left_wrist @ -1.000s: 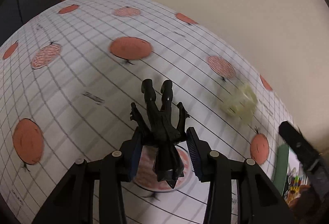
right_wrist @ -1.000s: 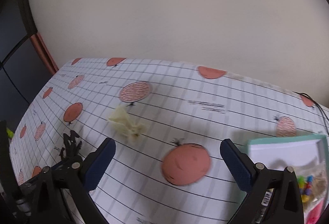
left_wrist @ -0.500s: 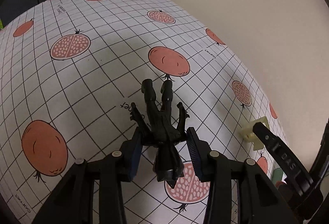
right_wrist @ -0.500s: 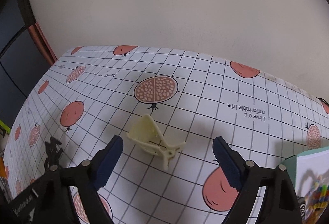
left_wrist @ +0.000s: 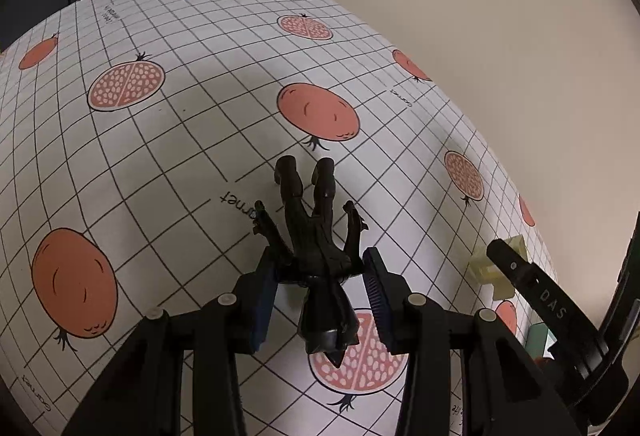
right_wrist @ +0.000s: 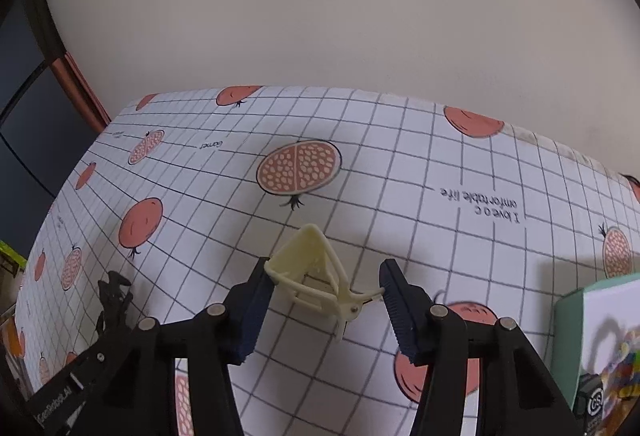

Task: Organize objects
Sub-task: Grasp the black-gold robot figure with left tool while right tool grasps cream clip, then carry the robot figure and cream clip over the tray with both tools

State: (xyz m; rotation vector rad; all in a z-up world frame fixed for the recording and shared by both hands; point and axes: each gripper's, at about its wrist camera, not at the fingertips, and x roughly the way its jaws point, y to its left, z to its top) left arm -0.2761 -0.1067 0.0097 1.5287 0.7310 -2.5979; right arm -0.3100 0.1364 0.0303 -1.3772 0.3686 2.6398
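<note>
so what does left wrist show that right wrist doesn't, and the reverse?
Left wrist only: the black action figure seen close, clamped head-first in the left claw, legs pointing away.

Right wrist only: the cream hair clip seen whole between the open right claw's fingers, and a white tray with a green rim at far right.

Both: the pomegranate-print tablecloth, the beige wall, and each other's claw at the frame edge.

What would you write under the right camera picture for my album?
Open right tongs around a cream hair clip lying on the pomegranate tablecloth.
</note>
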